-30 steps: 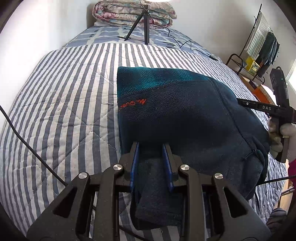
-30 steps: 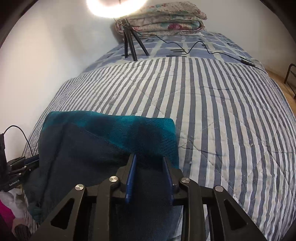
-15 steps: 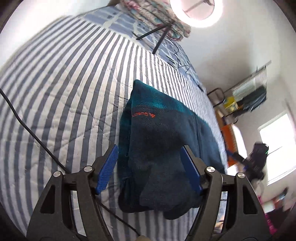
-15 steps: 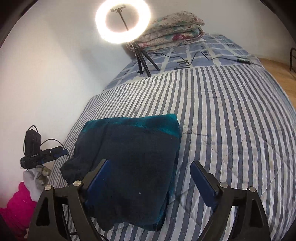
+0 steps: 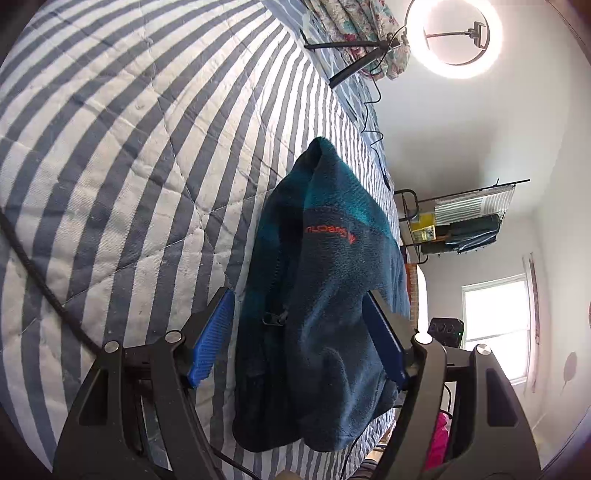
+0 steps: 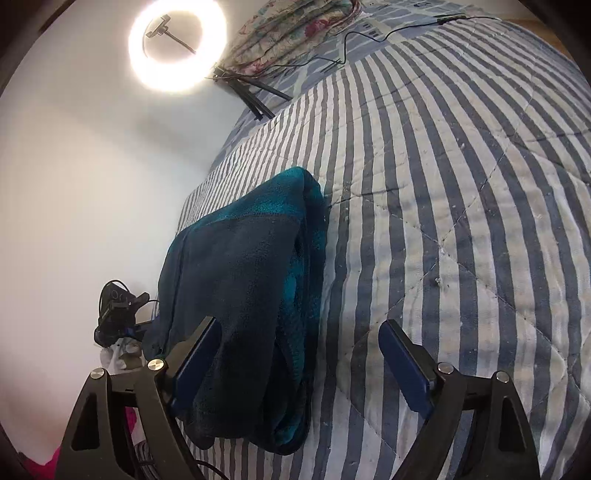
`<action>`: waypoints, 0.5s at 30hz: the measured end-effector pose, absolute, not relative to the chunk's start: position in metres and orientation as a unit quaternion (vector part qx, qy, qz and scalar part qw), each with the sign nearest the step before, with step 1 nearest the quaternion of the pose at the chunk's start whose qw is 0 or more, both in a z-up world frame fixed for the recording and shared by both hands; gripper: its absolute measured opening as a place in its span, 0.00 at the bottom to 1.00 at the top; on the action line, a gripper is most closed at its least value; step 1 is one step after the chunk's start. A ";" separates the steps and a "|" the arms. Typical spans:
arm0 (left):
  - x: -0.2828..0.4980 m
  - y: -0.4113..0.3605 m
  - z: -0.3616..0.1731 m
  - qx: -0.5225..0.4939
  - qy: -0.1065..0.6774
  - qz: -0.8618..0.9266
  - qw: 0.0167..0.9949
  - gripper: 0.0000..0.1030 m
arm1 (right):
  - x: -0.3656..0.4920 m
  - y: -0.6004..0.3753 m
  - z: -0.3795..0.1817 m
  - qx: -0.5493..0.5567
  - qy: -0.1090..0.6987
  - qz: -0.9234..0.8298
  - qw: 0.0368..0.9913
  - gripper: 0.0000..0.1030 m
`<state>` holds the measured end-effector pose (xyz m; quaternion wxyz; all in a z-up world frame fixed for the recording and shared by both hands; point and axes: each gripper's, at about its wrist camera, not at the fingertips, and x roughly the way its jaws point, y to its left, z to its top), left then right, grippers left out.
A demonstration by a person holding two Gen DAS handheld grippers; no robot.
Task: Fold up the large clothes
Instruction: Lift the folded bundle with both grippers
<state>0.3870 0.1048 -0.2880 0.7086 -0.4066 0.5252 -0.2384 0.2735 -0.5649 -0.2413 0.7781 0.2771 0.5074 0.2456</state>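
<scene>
The folded blue fleece (image 5: 325, 295) lies in the middle of the frame on the striped bed (image 5: 129, 166). Left tongs (image 5: 299, 339) and right tongs (image 6: 299, 365) both stand wide open, holding nothing.

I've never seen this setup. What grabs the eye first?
A folded teal and navy fleece lies on the striped quilt, near the bed's edge. A glowing ring light stands at the far end by a floral bedding stack.

We see sharp, bright frames lit by a glaring ring light (image 5: 453, 37) and window (image 5: 496, 328), fisheye-bent at dark edges.
</scene>
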 end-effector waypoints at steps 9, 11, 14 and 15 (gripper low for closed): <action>0.399 0.093 -0.304 -0.414 0.526 -0.264 0.695 0.71 | 0.289 -0.557 -0.259 0.297 0.512 0.296 0.750 0.78; 0.402 0.087 -0.306 -0.406 0.528 -0.270 0.695 0.71 | 0.292 -0.554 -0.260 0.297 0.511 0.302 0.748 0.73; 0.407 0.075 -0.306 -0.396 0.530 -0.277 0.697 0.71 | 0.298 -0.550 -0.265 0.311 0.508 0.318 0.737 0.64; 0.408 0.072 -0.306 -0.394 0.530 -0.278 0.698 0.70 | 0.301 -0.547 -0.267 0.315 0.508 0.324 0.733 0.61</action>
